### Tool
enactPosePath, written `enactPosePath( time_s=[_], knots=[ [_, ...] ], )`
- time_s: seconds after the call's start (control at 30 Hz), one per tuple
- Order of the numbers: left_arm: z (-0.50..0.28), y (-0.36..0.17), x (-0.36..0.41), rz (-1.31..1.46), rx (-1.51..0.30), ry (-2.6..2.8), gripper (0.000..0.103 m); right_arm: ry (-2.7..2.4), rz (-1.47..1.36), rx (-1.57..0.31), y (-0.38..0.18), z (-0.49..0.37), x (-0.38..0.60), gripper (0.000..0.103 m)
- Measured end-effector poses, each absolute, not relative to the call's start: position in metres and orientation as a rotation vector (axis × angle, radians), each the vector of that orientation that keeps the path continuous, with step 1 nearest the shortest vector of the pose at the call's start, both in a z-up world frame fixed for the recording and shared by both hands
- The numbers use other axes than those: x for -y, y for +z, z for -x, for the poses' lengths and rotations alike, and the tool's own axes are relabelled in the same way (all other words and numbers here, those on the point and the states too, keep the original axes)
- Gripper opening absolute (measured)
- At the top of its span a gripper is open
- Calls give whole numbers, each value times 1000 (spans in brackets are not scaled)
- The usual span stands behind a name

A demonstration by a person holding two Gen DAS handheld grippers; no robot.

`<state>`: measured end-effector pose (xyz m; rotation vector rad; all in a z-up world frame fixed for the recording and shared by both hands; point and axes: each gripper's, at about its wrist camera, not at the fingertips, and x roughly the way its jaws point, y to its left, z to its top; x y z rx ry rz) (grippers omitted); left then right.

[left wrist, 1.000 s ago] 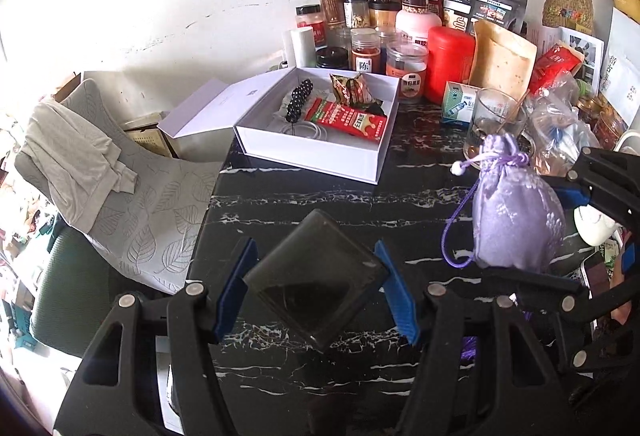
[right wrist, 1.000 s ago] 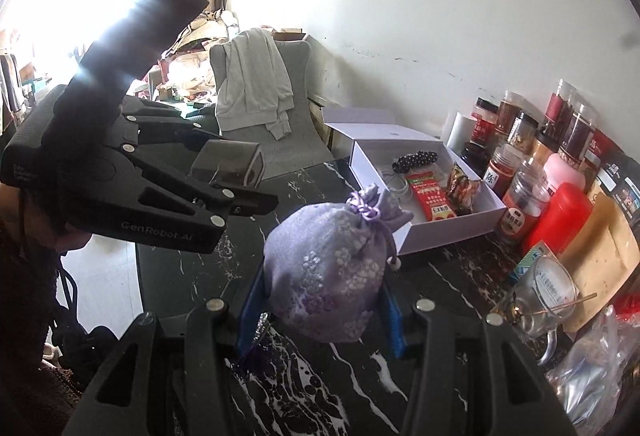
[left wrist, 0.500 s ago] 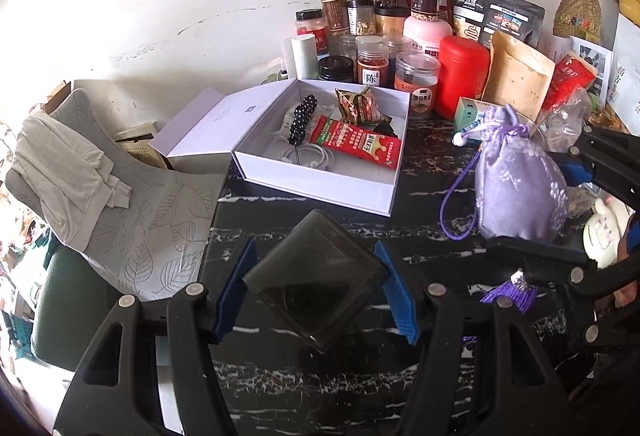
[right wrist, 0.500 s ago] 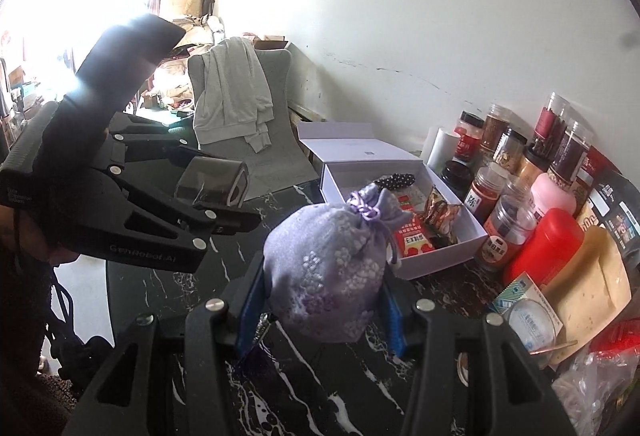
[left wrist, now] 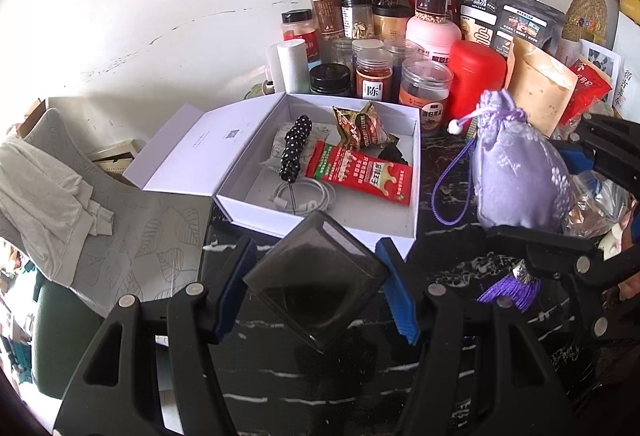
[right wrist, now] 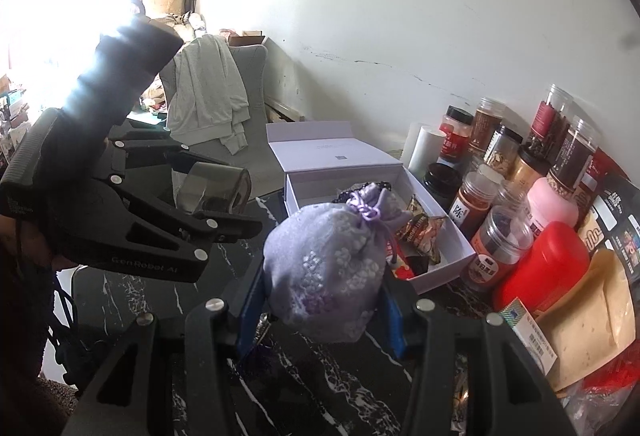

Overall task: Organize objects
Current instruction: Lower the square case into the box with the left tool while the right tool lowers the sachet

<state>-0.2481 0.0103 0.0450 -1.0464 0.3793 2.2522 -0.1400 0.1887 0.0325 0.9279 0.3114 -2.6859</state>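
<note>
The left hand-held gripper (left wrist: 316, 288) is clamped on a smoky translucent square container (left wrist: 314, 282), held corner-up between its blue pads. The right hand-held gripper (right wrist: 324, 300) grips a lilac embroidered drawstring pouch (right wrist: 328, 268). Just ahead of both, on the black marbled bench (left wrist: 352, 388), lies an open white box (left wrist: 414, 195) with snack packets, beads and a cable; spice jars (left wrist: 374, 79) stand beyond.

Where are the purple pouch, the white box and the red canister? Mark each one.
purple pouch (right wrist: 328, 268): right wrist view, middle of its cloth body.
white box (left wrist: 348, 230): left wrist view, near front wall.
red canister (left wrist: 478, 75): left wrist view, middle of its side.
</note>
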Motion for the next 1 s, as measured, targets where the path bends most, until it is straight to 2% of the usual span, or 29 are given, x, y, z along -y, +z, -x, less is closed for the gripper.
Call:
enactPosePath(
  time_s=[0.43, 0.73, 1.0],
  knots=[
    [301, 41, -47, 985, -389, 2218, 60, -2757, -933, -256, 40, 191, -215, 51],
    [346, 34, -60, 971, -371, 2226, 60, -2766, -894, -282, 40, 226, -224, 51],
    [385, 28, -69, 970, -345, 2236, 60, -2829, -876, -198, 33, 257, -235, 51]
  ],
)
